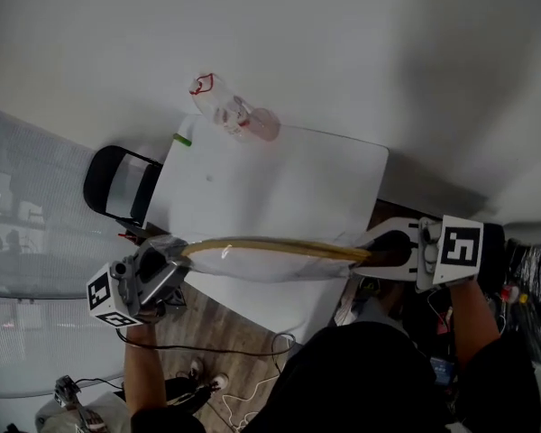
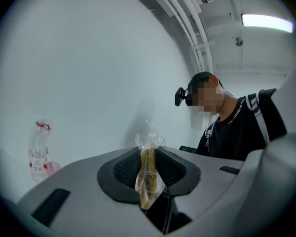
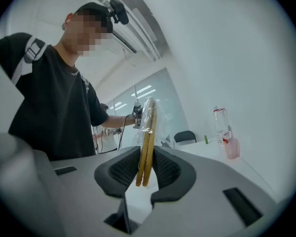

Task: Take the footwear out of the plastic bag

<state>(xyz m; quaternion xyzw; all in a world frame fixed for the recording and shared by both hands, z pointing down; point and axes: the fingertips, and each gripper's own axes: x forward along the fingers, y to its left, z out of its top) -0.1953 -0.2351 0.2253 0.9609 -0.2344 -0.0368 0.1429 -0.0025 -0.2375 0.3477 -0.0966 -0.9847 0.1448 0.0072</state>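
Observation:
A pair of thin tan flat footwear [image 1: 279, 247] in a clear plastic bag [image 1: 252, 264] hangs level above the near edge of the white table [image 1: 279, 183], stretched between both grippers. My left gripper [image 1: 176, 258] is shut on the bag's left end; in the left gripper view the bunched bag [image 2: 149, 174] with the tan soles inside sits pinched between the pads. My right gripper [image 1: 365, 253] is shut on the right end, where in the right gripper view the two tan soles [image 3: 147, 137] stand edge-on between the pads, the bag's film around them higher up.
A clear water bottle [image 1: 218, 102] with a red cap ring and a pink cup [image 1: 263, 124] stand at the table's far edge, with a small green thing [image 1: 182, 139] beside them. A black chair [image 1: 117, 183] stands left of the table. Cables lie on the wooden floor [image 1: 225, 332].

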